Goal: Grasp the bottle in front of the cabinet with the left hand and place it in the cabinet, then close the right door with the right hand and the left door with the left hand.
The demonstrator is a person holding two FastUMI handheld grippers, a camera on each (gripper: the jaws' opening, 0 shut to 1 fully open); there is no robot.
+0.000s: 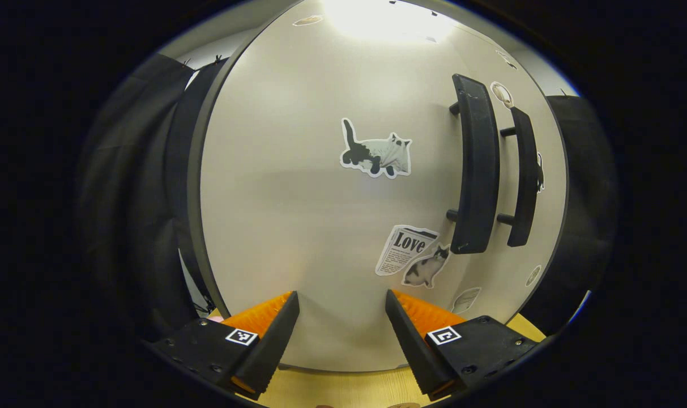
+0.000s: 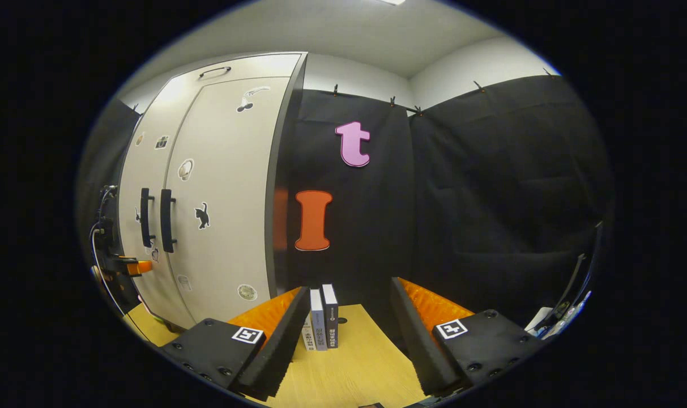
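Left gripper (image 1: 342,328) is facing the left door (image 1: 320,215) square on and very near, fingers spread wide with nothing between them; the tips may be touching the panel, cannot tell. Reading: the open fingers are serving as a flat pusher, set against the bare panel below the cat sticker (image 1: 377,154), left of the left handle (image 1: 474,170). The right handle (image 1: 521,178) is sitting just beside it, so both doors appear flush. Right gripper (image 2: 349,334) is hanging back, well apart from the cabinet (image 2: 207,198), equally wide and holding nothing, pointing at a few books (image 2: 320,317) standing on the table (image 2: 354,368), probably parked clear of the doors. The other gripper is showing at the cabinet's far edge. Bottle presumably shut inside. Task looking all but finished.
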